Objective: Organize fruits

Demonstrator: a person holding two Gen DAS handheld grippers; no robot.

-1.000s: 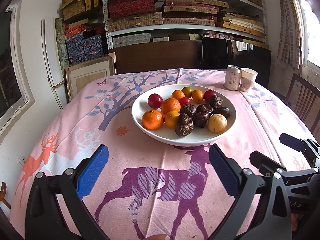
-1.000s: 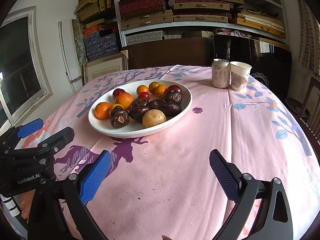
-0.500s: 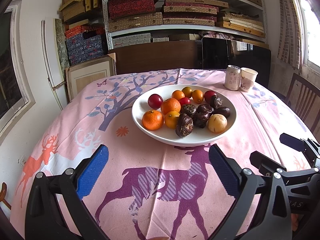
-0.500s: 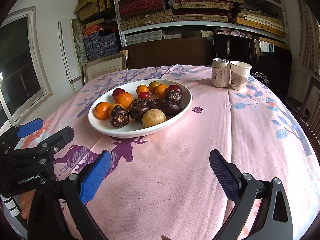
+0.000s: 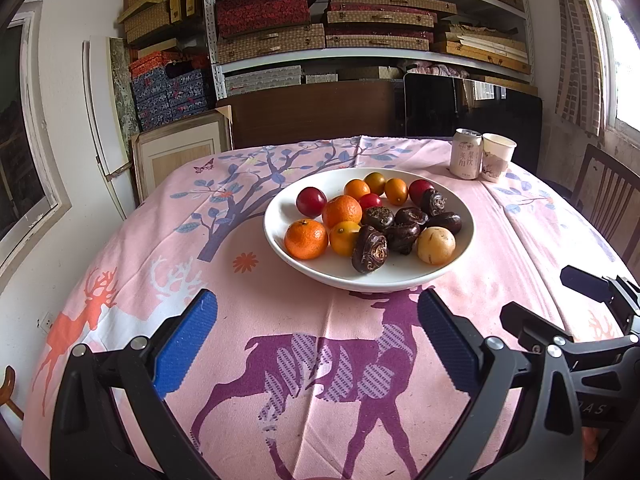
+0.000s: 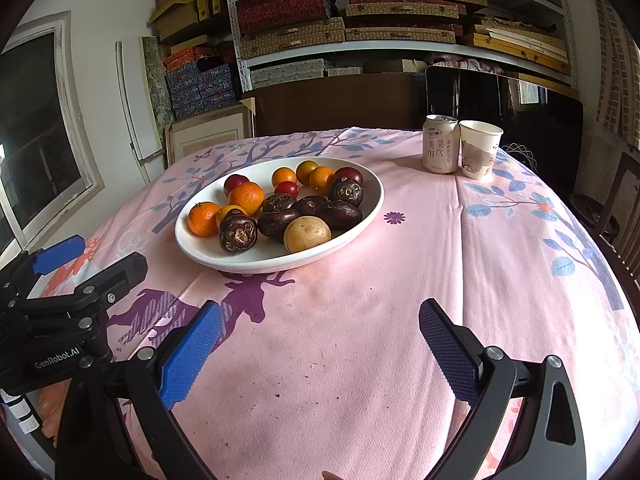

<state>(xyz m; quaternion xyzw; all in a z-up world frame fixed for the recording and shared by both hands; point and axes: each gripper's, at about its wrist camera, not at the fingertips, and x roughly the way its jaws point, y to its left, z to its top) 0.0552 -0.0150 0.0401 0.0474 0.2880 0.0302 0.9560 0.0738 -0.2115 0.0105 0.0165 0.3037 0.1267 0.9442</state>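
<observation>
A white bowl (image 5: 280, 232) (image 6: 362, 220) on the pink tablecloth holds mixed fruit: oranges (image 5: 305, 239) (image 6: 204, 219), small orange kumquats (image 5: 396, 191), red plums (image 5: 311, 201), dark brown water chestnuts (image 5: 370, 249) (image 6: 238, 233) and a tan round fruit (image 5: 436, 245) (image 6: 307, 234). My left gripper (image 5: 316, 320) is open and empty, just short of the bowl's near rim. My right gripper (image 6: 320, 330) is open and empty, over bare cloth in front and to the right of the bowl. Each gripper shows at the edge of the other's view.
A drink can (image 5: 465, 153) (image 6: 441, 143) and a paper cup (image 5: 497, 151) (image 6: 479, 149) stand at the table's far right. Shelves of boxes (image 5: 320, 20) fill the back wall. A wooden chair (image 5: 612, 204) is at the right.
</observation>
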